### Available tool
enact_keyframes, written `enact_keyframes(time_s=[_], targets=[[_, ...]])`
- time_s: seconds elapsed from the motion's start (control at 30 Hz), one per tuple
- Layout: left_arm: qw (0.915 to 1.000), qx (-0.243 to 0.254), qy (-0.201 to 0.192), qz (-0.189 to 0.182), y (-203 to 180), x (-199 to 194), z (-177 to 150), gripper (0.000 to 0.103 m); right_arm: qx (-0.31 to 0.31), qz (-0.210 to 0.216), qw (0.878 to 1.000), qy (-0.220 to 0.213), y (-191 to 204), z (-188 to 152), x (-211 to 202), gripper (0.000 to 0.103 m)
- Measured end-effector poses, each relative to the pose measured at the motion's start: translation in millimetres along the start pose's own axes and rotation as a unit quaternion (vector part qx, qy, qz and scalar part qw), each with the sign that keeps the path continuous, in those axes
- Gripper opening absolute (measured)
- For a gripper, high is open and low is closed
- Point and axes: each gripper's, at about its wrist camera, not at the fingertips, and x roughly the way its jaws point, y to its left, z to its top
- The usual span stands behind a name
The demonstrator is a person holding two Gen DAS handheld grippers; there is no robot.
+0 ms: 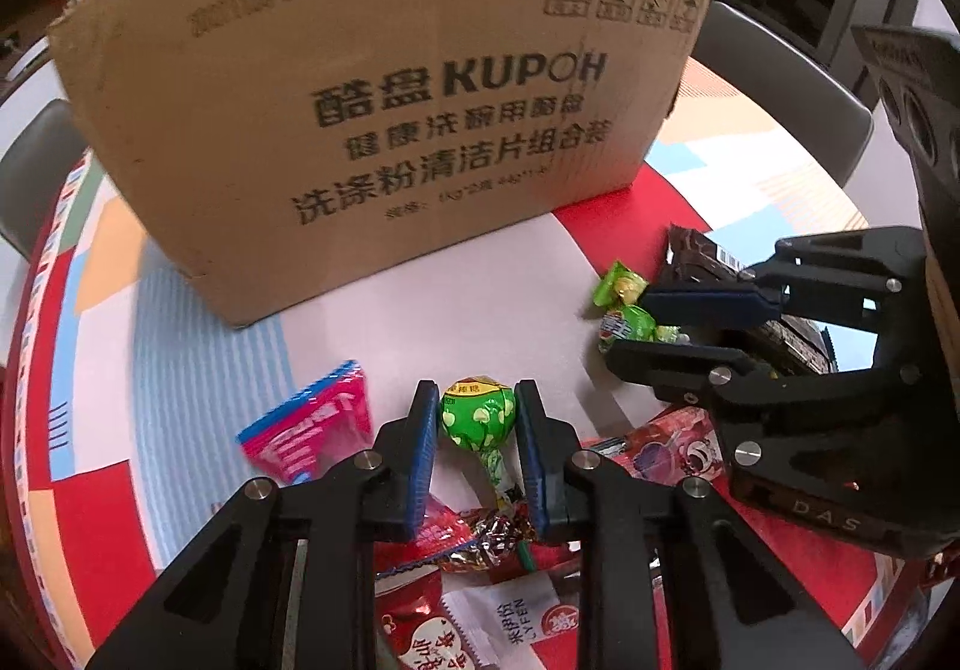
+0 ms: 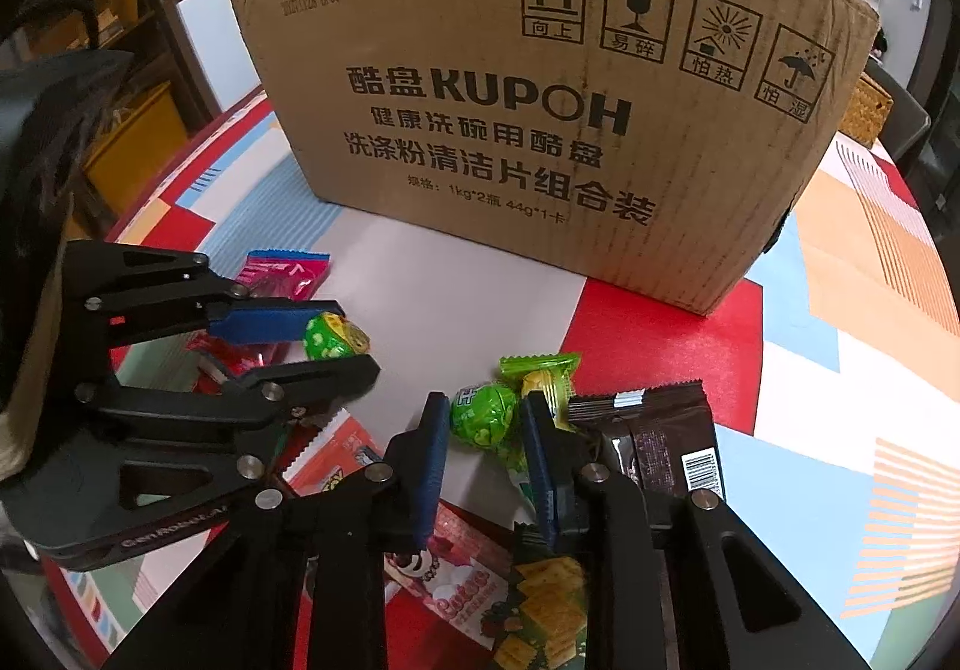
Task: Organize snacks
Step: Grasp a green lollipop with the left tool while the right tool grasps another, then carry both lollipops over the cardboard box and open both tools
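Note:
A green lollipop (image 1: pixel 478 412) with white apple prints lies on the table between the blue pads of my left gripper (image 1: pixel 476 387), which is shut on its head. In the right wrist view a second green lollipop (image 2: pixel 483 412) sits between the pads of my right gripper (image 2: pixel 485 400), shut on it just left of a dark brown packet (image 2: pixel 654 442). Each gripper shows in the other's view: the right gripper (image 1: pixel 629 329) at the right, the left gripper (image 2: pixel 357 337) at the left. A tall cardboard box (image 1: pixel 372 100) (image 2: pixel 540 130) stands behind both.
A pink packet (image 1: pixel 312 424) lies left of the left gripper, and a small green wrapped sweet (image 2: pixel 540 370) beside the right one. Red packets, a foil sweet (image 1: pixel 492 538) and a cracker packet (image 2: pixel 546 604) lie under the grippers. The round table has a patterned cloth (image 2: pixel 870 310); chairs stand beyond it.

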Motion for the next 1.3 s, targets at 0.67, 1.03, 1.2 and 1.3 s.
enact_keyframes(time_s=[0.67, 1.03, 1.2, 1.3], targets=[[0.9974, -0.021, -0.064, 0.026, 1, -61, 6, 0.026, 0.014, -0.017, 0.998, -0.056, 1, 7, -42, 0.026], [0.9921, -0.014, -0.121, 0.031, -9, -104, 22, 0.026, 0.012, -0.029, 0.993, -0.115, 6, 15, -92, 0.026], [0.9870, -0.004, -0.156, 0.036, -12, -131, 34, 0.026, 0.008, -0.035, 0.988, -0.148, 9, 25, -116, 0.026], [0.9830, 0.000, -0.179, 0.041, -13, -149, 45, 0.026, 0.007, -0.035, 0.985, -0.171, 11, 33, -133, 0.026]])
